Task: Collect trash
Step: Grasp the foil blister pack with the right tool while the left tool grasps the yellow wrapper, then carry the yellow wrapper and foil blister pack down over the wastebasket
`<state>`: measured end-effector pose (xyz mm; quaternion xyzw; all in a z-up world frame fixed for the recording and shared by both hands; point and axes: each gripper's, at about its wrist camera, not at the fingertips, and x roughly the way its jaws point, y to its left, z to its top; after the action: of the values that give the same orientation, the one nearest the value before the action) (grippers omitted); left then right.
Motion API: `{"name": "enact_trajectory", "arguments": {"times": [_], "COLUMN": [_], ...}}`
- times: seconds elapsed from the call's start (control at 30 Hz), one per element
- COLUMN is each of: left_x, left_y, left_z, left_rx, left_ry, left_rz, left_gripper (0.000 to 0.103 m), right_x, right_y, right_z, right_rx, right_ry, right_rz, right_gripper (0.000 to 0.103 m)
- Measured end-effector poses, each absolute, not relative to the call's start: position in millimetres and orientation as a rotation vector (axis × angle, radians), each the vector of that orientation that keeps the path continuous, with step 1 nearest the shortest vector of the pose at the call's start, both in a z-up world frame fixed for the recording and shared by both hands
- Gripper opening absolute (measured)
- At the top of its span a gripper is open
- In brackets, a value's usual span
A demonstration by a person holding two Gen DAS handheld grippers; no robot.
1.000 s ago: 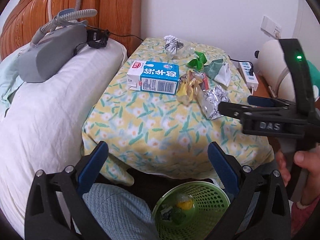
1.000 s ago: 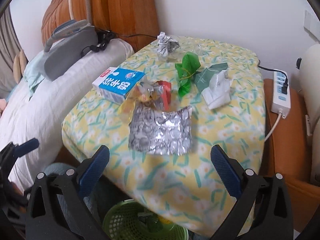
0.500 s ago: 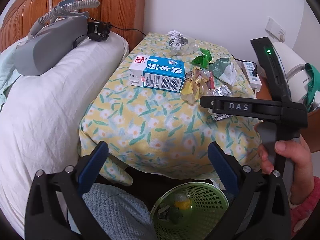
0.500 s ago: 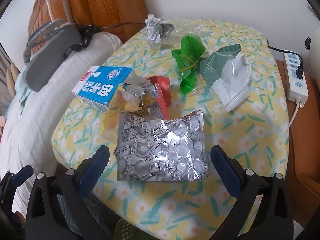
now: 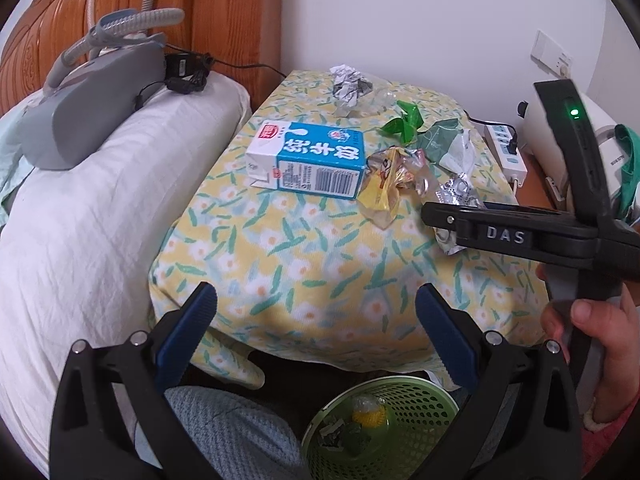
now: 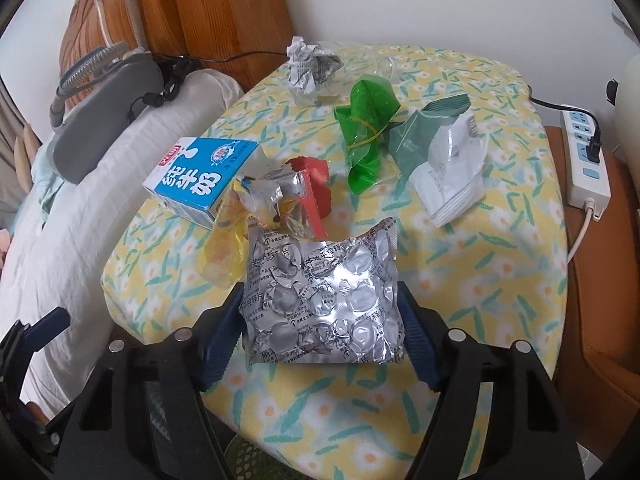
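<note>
A crumpled silver blister pack (image 6: 320,292) lies at the near edge of the flowered table (image 6: 480,280). My right gripper (image 6: 322,328) is closing on it, its blue pads touching the pack's two side edges. From the left wrist view the same gripper (image 5: 440,216) reaches in from the right over the blister pack (image 5: 456,192), held by a hand (image 5: 600,340). My left gripper (image 5: 316,328) is open and holds nothing, hanging in front of the table above a green mesh bin (image 5: 380,420) with some trash in it.
On the table lie a blue milk carton (image 6: 204,176), yellow and red wrappers (image 6: 288,196), a green wrapper (image 6: 364,132), a white-green pouch (image 6: 448,160) and crumpled paper (image 6: 308,64). A white pillow (image 5: 100,200) lies left, a power strip (image 6: 584,156) right.
My right gripper moved down and forward to the blister pack and its jaws narrowed from wide open onto the pack's edges. The left gripper stayed open in about the same place.
</note>
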<state>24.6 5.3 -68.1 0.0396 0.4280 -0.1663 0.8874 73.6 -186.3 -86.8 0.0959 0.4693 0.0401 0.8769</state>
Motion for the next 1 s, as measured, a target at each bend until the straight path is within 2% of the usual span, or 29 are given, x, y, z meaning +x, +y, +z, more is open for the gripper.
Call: {"name": "enact_trajectory", "arguments": {"times": [0.17,0.23,0.3,0.4,0.53,0.6,0.7,0.87,1.0], "left_x": [41,49,58,69,84,90,97,97,89], "left_y": [-19,-31,-45,-64,-81,-88,-93,-93,-86], "left_z": [-70,-71,-75,-81,-91,-96,-102,-101,-93], "left_rx": [0.126,0.134,0.152,0.18,0.203,0.211,0.211,0.207,0.192], "left_ry": [0.879,0.878,0.878,0.874,0.892,0.905,0.928,0.935,0.928], "left_rz": [-0.363,-0.375,-0.387,-0.393,-0.376,-0.364,-0.348,-0.349,-0.362], "left_gripper": [0.095,0.091,0.083,0.079,0.063,0.047,0.033,0.019,0.018], "right_x": [53,45,39,33,30,29,28,27,23], "right_y": [-202,-211,-221,-233,-244,-249,-253,-254,-247], "right_z": [-69,-64,-61,-61,-66,-68,-70,-71,-69], "right_rx": [0.194,0.192,0.204,0.223,0.248,0.261,0.274,0.289,0.28], "right_ry": [0.927,0.914,0.905,0.902,0.901,0.899,0.896,0.892,0.893], "right_rz": [0.045,0.023,0.011,0.003,0.005,0.008,0.014,0.03,0.05], "right_gripper": [0.072,0.072,0.072,0.072,0.072,0.072,0.072,0.072,0.072]}}
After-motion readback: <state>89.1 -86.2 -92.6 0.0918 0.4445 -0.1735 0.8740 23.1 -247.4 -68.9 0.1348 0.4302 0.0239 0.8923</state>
